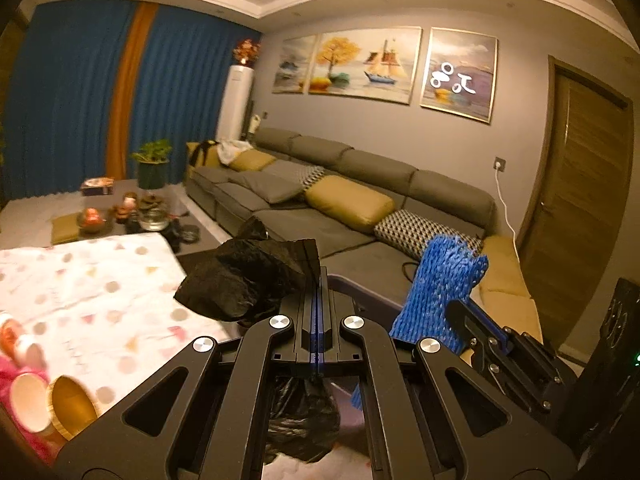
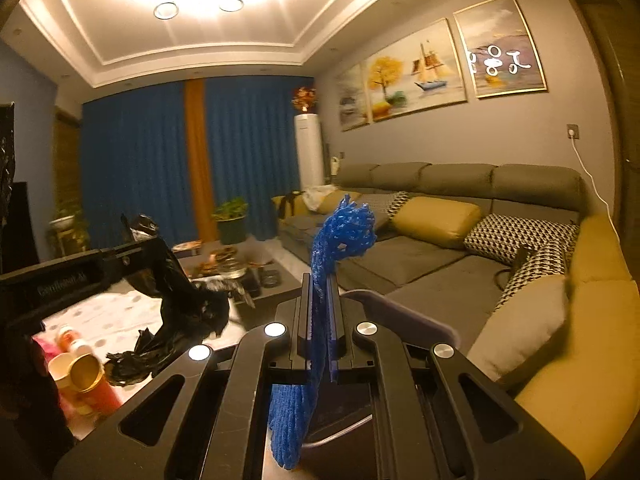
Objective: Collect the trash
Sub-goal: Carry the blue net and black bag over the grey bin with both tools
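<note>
A grey sofa (image 1: 360, 200) is stretching ahead of you, a patterned cloth (image 1: 100, 292) is lying left. Your left tool (image 1: 316, 284) is pinching a black plastic bag (image 1: 244, 276); your right tool (image 2: 320, 292) is pinching blue foam netting (image 2: 344, 236), both off the worktop.

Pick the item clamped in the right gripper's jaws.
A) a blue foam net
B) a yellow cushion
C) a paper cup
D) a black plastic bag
A: in the right wrist view the blue foam net runs up between the shut jaws of the right gripper, while the black bag is in the left gripper.
</note>
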`<state>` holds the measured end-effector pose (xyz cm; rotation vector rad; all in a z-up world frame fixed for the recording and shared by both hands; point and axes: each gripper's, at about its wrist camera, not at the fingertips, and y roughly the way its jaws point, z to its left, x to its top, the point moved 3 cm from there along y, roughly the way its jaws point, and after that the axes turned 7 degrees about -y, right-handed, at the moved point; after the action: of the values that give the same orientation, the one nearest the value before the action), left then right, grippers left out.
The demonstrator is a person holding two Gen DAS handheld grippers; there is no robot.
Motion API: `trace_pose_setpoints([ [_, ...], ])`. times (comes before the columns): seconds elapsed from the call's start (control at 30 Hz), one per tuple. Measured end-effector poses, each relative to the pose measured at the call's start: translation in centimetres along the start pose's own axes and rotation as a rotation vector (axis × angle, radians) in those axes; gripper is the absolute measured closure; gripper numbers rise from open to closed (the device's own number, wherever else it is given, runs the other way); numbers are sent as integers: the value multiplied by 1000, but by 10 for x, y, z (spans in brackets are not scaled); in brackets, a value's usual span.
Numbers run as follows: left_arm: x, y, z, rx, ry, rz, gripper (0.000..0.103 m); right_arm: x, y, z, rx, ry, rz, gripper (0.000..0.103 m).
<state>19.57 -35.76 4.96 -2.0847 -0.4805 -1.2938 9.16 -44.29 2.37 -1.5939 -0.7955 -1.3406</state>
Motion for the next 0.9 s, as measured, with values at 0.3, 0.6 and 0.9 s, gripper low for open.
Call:
trace_pose_setpoints([
  [0.3, -18, 68, -6, -61, -23, 68, 103, -17, 35, -21, -43, 20, 52, 96],
  [0.6, -33, 101, 3, -134, -99, 142, 103, -31, 61, -33, -48, 55, 106, 96],
  [0.9, -44, 112, 7, -128, -121, 185, 103, -39, 72, -28, -38, 44, 138, 96],
])
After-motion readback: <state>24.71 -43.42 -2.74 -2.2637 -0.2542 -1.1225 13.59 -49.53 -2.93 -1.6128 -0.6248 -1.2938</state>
